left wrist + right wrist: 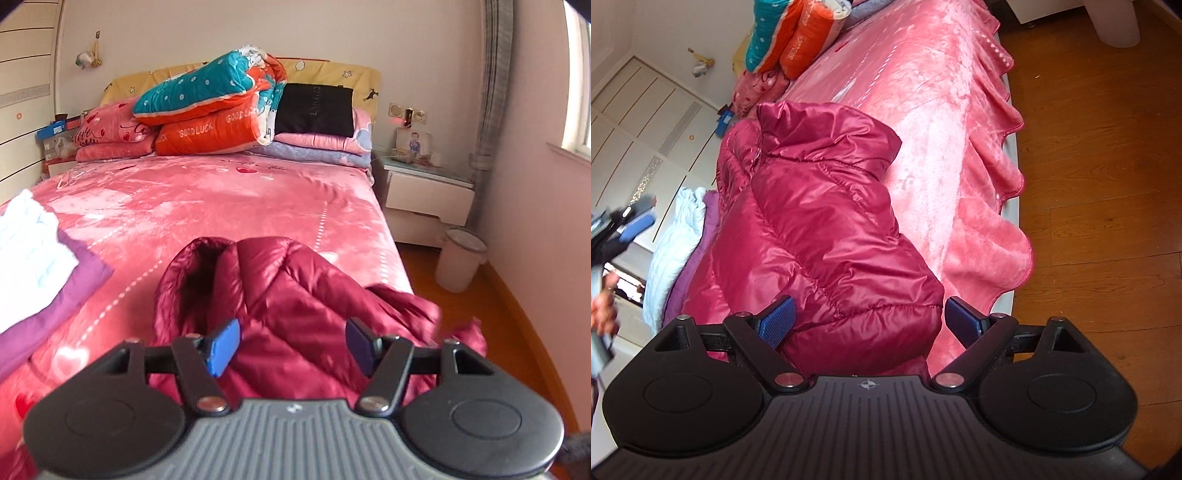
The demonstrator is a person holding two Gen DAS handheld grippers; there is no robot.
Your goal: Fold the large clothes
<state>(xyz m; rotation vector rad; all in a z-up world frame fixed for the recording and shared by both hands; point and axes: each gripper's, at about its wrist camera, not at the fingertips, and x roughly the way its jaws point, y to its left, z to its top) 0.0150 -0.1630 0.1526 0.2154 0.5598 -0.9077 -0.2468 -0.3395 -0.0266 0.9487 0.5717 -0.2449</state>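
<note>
A dark red puffer jacket [295, 295] lies bunched on the pink bedspread [221, 192], collar toward the headboard. My left gripper [291, 347] hovers over its near part, jaws open, with no fabric pinched between the blue pads. In the right wrist view the jacket [812, 221] fills the centre, and my right gripper [870, 325] stands open with the jacket's near edge lying between its wide-apart pads. At that view's left edge the left gripper [642, 214] shows as a blur, with a hand [604, 310] under it.
Folded white and purple clothes [37, 266] sit on the bed's left side. Stacked quilts and pillows [214, 110] crowd the headboard. A nightstand [424, 192] and a white bin [461, 258] stand right of the bed on the wooden floor [1100, 184].
</note>
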